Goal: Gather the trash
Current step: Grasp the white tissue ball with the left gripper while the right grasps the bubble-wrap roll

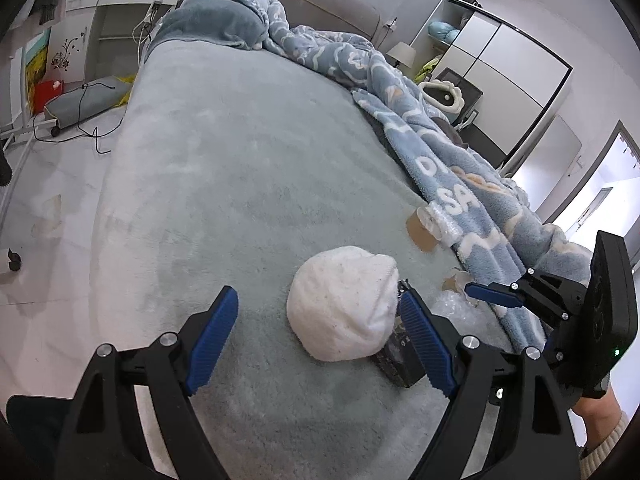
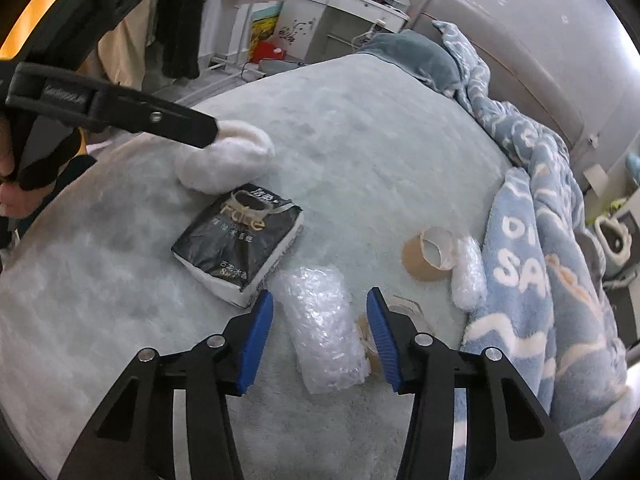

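Two grippers work a bed (image 2: 360, 128): the right gripper (image 2: 320, 338), jaws spread astride a bubble wrap roll (image 2: 320, 328), risks crushing it or snagging cardboard beside it, while the left gripper (image 1: 316, 340), spread, flanks a white bundle (image 1: 344, 302).

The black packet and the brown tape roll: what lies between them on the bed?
Right wrist view: only a bubble wrap bundle nearer the camera; otherwise bare bed cover.
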{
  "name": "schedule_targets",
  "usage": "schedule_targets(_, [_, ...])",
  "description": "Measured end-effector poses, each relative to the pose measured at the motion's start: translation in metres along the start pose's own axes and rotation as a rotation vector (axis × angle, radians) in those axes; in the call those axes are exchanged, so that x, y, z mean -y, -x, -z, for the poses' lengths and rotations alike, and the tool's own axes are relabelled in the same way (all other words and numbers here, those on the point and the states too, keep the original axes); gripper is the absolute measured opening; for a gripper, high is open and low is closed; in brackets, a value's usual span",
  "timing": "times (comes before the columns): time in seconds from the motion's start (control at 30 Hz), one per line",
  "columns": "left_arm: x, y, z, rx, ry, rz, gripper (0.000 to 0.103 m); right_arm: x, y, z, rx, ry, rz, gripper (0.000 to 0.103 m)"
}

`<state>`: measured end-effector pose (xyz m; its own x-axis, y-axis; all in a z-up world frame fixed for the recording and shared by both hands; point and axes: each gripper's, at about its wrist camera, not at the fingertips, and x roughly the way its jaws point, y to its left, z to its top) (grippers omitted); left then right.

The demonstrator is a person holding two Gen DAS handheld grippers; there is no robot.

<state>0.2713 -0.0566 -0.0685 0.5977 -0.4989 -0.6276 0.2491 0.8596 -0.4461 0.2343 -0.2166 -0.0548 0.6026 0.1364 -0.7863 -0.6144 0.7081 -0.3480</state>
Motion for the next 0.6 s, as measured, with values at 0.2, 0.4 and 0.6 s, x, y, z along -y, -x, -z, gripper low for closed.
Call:
schedule_targets(0.2, [0.001,-0.012,-0.001,-0.023,0.002,0.009,0.074,-0.005,-0.012,-0.001,-0.031,0.048,0.03,0.047])
schedule_targets(0.4, [0.009,-0.016,0.0,-0.034,-0.031,0.028,0.054,-0.003,-0.021,0.0,-0.061,0.03,0.031,0.043])
schedule_targets(0.6, [0.019,-0.01,0.0,-0.027,-0.092,-0.014,0.043,0.005,-0.022,-0.004,-0.063,-0.028,0.024,0.037])
